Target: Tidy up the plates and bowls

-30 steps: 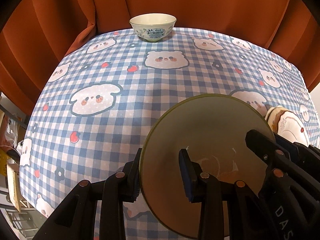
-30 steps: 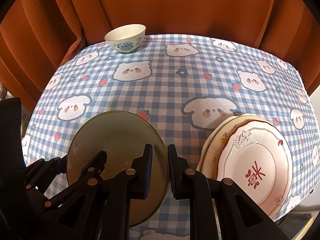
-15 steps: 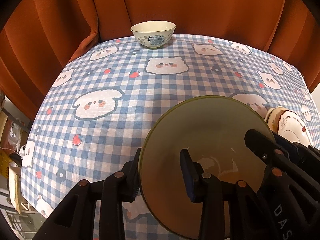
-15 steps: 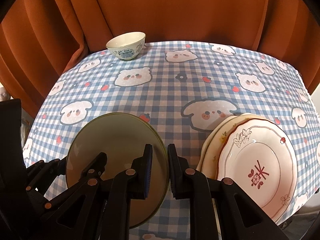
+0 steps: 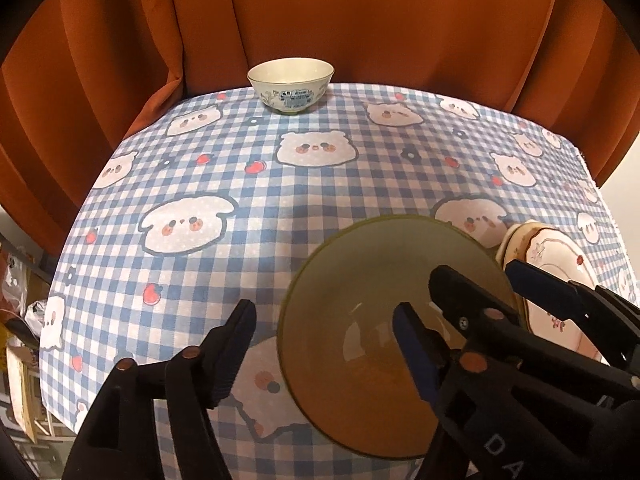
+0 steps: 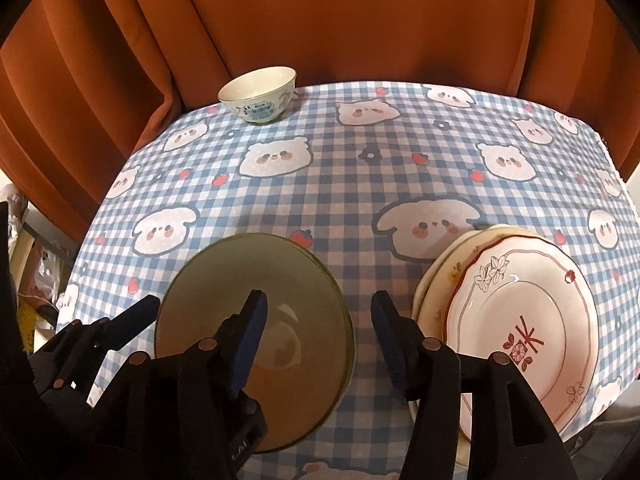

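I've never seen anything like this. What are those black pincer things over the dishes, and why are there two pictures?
They are two hand-held grippers, one in each of a person's hands, each carrying its own camera; hence two views of one table. The left gripper and right gripper each straddle an edge of the green bowl. Both jaws have just been opening, so neither grips it now. Beside it lies a stack of floral plates; a small white bowl stands at the far edge of the checked tablecloth.
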Demonstrator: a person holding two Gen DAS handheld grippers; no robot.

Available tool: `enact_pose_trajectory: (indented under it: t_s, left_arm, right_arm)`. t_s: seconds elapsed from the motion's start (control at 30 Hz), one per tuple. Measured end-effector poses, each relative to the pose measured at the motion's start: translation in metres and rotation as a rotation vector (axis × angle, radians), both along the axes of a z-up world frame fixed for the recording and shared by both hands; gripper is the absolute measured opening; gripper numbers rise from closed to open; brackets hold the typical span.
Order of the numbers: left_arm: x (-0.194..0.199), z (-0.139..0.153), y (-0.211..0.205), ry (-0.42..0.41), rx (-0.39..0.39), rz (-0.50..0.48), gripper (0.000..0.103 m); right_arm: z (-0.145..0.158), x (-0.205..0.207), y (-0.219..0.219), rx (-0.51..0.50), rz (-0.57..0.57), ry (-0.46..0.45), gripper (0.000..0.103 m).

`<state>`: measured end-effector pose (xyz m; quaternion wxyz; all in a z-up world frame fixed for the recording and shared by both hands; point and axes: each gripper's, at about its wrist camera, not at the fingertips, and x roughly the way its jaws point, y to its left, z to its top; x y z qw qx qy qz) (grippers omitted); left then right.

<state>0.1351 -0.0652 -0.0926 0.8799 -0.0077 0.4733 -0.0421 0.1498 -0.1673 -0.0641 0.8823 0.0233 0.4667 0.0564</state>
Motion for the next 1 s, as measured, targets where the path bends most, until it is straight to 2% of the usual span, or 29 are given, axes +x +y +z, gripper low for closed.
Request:
enact_pose_trajectory:
  t_s: [0.43,0.73,1.0]
  left_arm:
    - [0.034,0.033,0.041,-0.052,-0.013,-0.048,0.076]
    - [0.073,0.066,0.071,-0.122,-0.002,-0.065,0.076]
    - [0.107,0.09,0.081,-0.179,-0.014,-0.058,0.082]
  right_arm:
    - [0.032,0.024,0.039,-0.032,-0.025,-0.05,0.063]
    - [0.065,0.059,0.072,-0.039,-0.08,-0.104,0.066]
    - [0.097,0.093,0.087,-0.064,-0.123,-0.177,0.067]
